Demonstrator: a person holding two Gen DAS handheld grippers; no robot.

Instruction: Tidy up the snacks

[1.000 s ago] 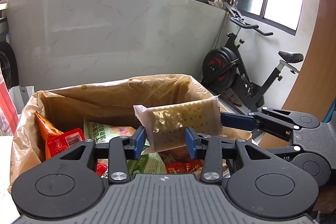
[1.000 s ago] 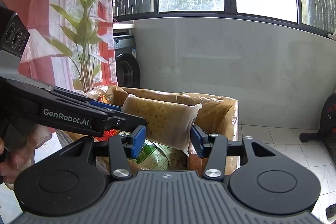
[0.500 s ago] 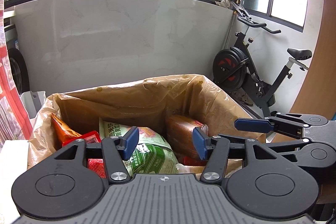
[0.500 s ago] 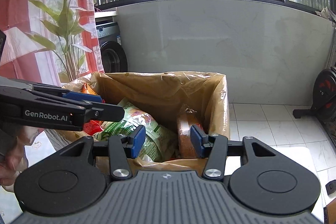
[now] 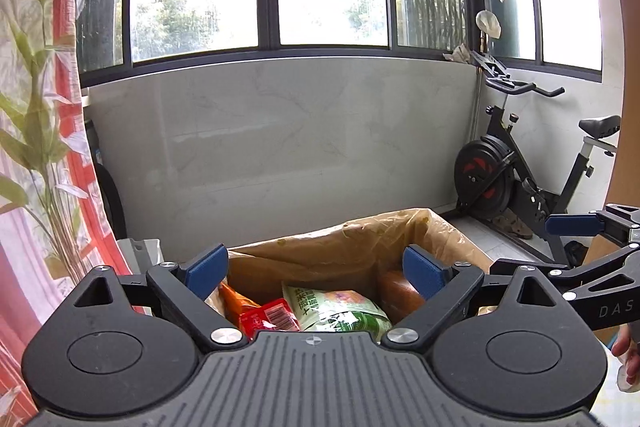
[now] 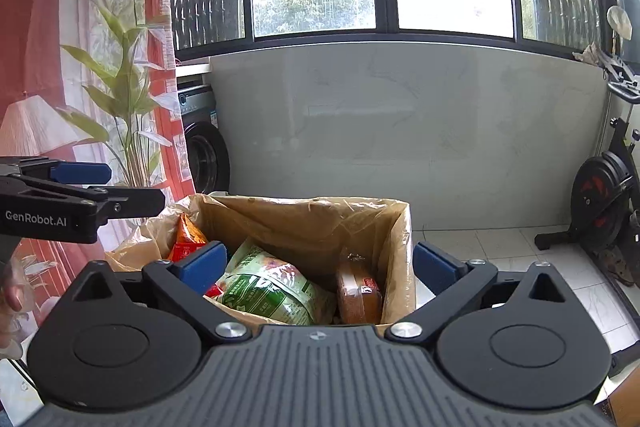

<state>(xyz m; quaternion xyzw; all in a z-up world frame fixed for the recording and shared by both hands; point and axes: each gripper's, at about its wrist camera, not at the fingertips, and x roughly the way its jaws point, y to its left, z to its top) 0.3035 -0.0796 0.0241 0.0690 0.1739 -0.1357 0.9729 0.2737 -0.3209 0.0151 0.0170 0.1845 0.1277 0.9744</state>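
Both tools empty, jaws wide apart: left tool (image 5: 316, 269), right tool (image 6: 318, 267), held above the near rim of the bag-lined box (image 6: 394, 227). Snacks sit inside: glossy green pouch (image 6: 266, 287), crackers pack (image 6: 358, 293) upright by the right wall, red packet (image 5: 270, 315), orange bag (image 6: 186, 237). Next grab (my guess): approach straight, pinch flat crinkly film edges, avoid snagging the liner.

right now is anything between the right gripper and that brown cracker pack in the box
Nothing visible. The right gripper has its jaws open and empty above the lined box; the cracker pack stands against the right wall, with the green bag beside it, not over it.
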